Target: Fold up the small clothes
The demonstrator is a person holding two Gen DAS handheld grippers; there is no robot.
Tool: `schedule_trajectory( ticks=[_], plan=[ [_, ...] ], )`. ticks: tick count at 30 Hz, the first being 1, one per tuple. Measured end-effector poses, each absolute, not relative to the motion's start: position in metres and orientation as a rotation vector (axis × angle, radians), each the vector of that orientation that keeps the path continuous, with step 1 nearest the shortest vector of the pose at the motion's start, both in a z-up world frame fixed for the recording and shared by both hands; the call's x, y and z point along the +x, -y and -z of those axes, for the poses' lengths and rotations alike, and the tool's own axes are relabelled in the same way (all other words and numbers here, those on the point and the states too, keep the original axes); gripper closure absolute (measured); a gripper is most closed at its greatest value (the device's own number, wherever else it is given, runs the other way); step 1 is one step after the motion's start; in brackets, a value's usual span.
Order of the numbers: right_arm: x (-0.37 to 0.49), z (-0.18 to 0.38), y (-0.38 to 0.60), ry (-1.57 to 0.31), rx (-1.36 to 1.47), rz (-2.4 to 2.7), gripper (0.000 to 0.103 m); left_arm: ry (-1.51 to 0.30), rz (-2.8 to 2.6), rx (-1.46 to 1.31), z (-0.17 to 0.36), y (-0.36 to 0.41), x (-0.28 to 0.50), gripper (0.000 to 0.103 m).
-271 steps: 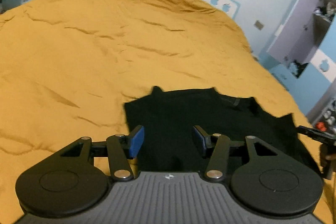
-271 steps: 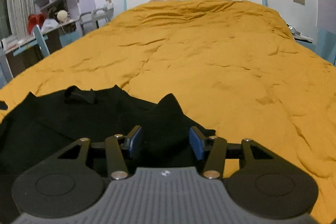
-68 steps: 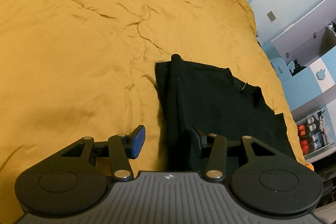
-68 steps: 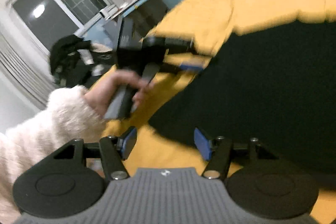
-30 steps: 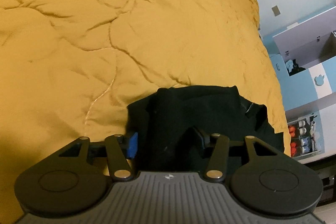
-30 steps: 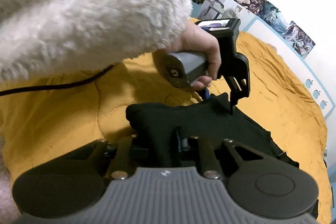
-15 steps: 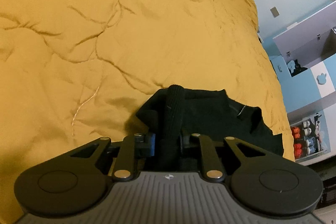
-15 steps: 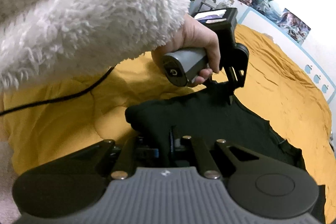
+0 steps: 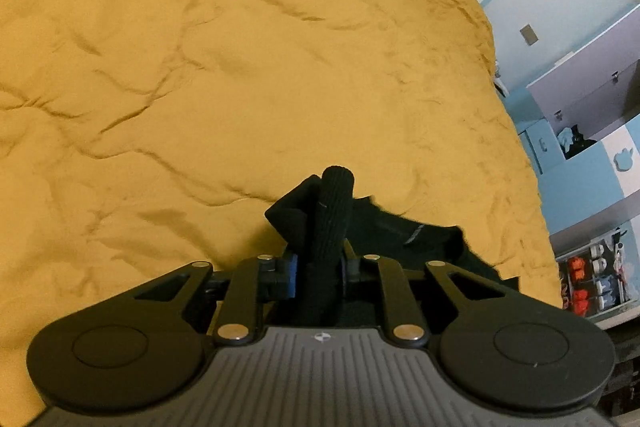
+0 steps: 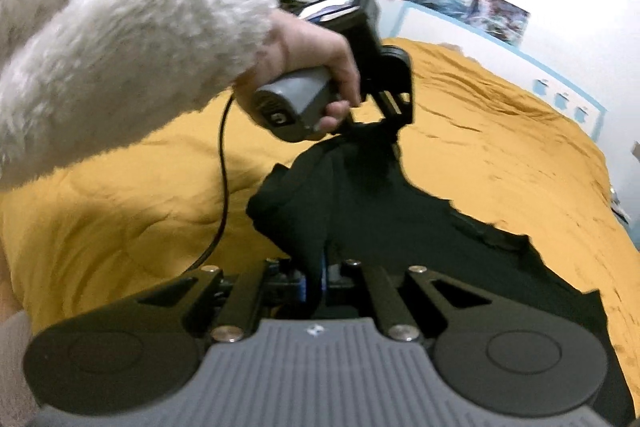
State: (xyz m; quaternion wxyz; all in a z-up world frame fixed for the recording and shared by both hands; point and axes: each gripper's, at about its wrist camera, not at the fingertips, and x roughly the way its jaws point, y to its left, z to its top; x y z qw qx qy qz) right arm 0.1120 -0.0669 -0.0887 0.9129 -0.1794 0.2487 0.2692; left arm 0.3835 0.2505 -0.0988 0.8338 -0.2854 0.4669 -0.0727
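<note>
Black garment lies on the orange bedspread, near the bed's side edge, one end lifted off it. Left hand-held gripper: jaws narrow, pinching a thick ribbed fold of the garment that sticks up between them. Right hand-held gripper: jaws closed tight on a thin edge. Person's hand in a white fleecy sleeve holds the left tool.

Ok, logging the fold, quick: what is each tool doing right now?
Left tool: shut on the black garment.
Right tool: shut on the black garment too.
</note>
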Motion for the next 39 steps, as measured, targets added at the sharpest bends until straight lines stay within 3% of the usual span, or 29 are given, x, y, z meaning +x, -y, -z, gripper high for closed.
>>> schedule_trajectory(
  ticks=[20, 32, 34, 39],
  plan=[
    [0.131, 0.077, 0.208, -0.521, -0.090, -0.344, 0.103, -0.999, 0.198, -0.407, 0.057, -0.085, 0.411, 0.083],
    [0.128, 0.101, 0.308, -0.538, 0.069, -0.203, 0.103, -1.034, 0.272, -0.385, 0.082, 0.026, 0.428, 0.083],
    [0.129, 0.109, 0.321, -0.545, 0.100, -0.184, 0.103, -1.028, 0.289, -0.400, 0.085, 0.041, 0.431, 0.096],
    [0.144, 0.130, 0.356, -0.583, 0.191, -0.145, 0.103, -1.052, 0.309, -0.383, 0.095, 0.072, 0.442, 0.103]
  ],
)
